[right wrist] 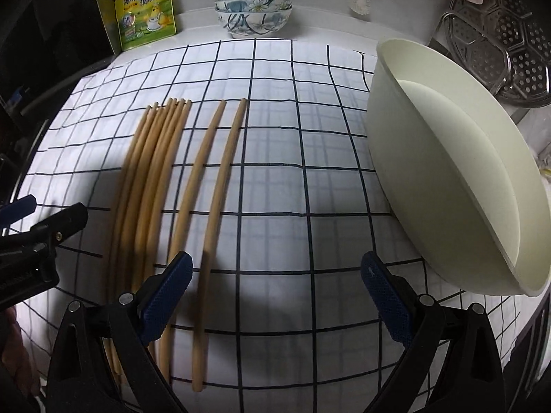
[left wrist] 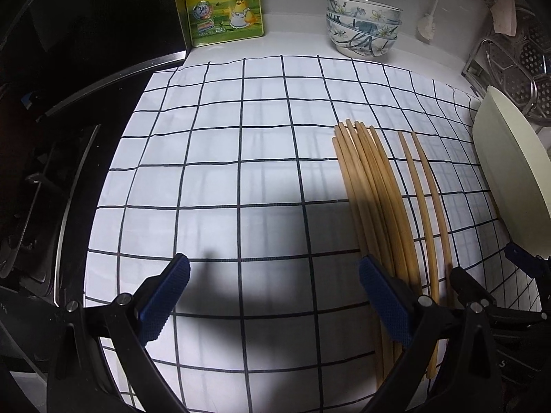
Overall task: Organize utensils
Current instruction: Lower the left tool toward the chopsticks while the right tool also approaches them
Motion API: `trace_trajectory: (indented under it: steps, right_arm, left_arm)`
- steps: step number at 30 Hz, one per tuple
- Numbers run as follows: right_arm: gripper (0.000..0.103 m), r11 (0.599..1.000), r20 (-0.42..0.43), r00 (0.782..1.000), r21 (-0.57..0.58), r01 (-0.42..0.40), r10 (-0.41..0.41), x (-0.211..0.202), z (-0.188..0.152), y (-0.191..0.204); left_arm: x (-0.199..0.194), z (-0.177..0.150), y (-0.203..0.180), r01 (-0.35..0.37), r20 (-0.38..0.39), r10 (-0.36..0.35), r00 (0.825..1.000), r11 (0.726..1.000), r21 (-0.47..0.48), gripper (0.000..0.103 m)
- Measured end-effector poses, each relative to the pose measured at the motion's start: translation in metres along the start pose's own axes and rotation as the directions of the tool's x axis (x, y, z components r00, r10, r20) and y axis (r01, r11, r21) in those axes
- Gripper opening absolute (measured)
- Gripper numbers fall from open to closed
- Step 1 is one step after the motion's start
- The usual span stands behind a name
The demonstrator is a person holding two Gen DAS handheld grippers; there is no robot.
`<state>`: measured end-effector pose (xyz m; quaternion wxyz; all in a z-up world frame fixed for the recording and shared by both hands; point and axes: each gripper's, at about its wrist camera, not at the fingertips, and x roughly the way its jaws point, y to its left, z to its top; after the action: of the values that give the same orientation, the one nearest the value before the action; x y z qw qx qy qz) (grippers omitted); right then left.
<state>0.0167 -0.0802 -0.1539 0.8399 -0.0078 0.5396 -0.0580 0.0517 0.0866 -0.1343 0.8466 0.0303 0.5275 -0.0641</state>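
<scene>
Several wooden chopsticks (left wrist: 370,189) lie side by side in a bundle on a white cloth with a dark grid (left wrist: 224,179). Two more chopsticks (left wrist: 425,206) lie just to the right of the bundle, slightly apart. My left gripper (left wrist: 273,272) hovers open over the cloth, its right finger beside the bundle's near ends. In the right wrist view the bundle (right wrist: 151,172) and the separate pair (right wrist: 213,179) run away from me. My right gripper (right wrist: 277,270) is open, and the pair's right chopstick passes between its fingers while its left finger overlaps the other one.
A cream bowl (right wrist: 447,179) leans at the cloth's right edge. Stacked floral bowls (left wrist: 363,27) and a yellow seasoning pouch (left wrist: 222,3) stand at the back. A metal steamer rack (right wrist: 509,44) is at the far right. A dark stove (left wrist: 51,158) borders the left.
</scene>
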Motion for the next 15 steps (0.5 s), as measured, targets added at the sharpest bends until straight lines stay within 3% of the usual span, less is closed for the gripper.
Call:
trace_trajectory:
  steps: [15]
  right_arm:
    - [0.094,0.998,-0.012,0.999,0.050,0.045,-0.044,0.005,-0.009,-0.019]
  left_arm:
    - [0.010,-0.003,-0.017,0.035,-0.025,-0.034,0.999,0.999,0.038,0.097]
